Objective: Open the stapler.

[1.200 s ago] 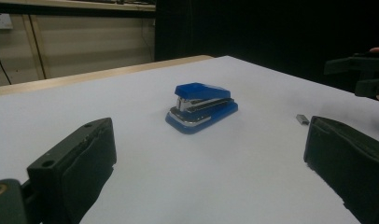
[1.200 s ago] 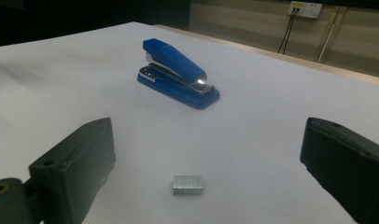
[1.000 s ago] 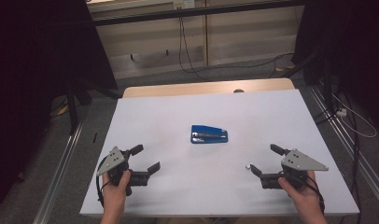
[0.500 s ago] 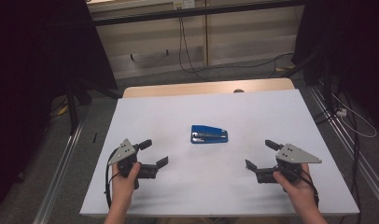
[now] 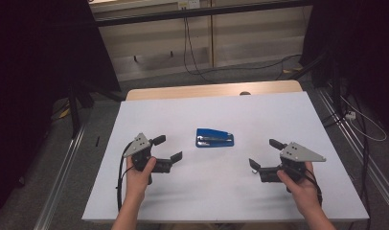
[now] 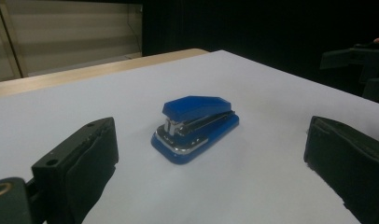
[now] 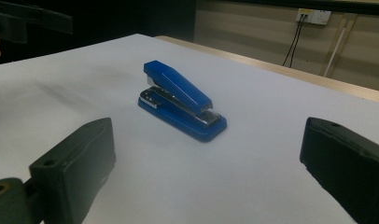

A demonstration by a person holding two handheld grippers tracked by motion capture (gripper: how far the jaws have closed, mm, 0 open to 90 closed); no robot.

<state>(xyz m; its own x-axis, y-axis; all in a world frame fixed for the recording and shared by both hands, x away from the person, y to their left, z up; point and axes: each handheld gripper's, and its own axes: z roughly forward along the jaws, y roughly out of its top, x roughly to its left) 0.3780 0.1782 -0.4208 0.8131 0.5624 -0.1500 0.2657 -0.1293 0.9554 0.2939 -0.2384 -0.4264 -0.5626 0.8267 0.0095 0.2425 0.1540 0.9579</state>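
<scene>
Since a second ago both your hands have moved inward toward the middle. Your left hand-held gripper (image 5: 165, 149) has slid right and a bit forward, and turned so its jaws now aim right, at the stapler. Your right hand-held gripper (image 5: 265, 154) has come left and now points left across the tabletop (image 5: 279, 110). The stapler hasn't moved.

The blue stapler (image 5: 214, 137) sits flat near the centre of the white tabletop, long axis running left-right, closed. It lies between the two hand-held grippers, slightly farther from you than either. It's just beyond the left hand-held gripper's jaw tips, not touching, and a little farther from the right one's. In the left gripper view the stapler (image 6: 195, 127) is centred between the jaws, ahead of them, with bare tabletop all around. In the right gripper view the stapler (image 7: 180, 99) is ahead and a little left of centre, also clear of both jaws.

Both hand-held grippers are wide apart, nothing between the jaws.

Pose: your left hand (image 5: 137, 176) grips its handle from below, forearm coming in from the near edge, grey plate on top, cable trailing back along the arm. Your right hand (image 5: 300, 187) mirrors it, wrist angled inward, grey plate up. Both are low over the tabletop.
</scene>
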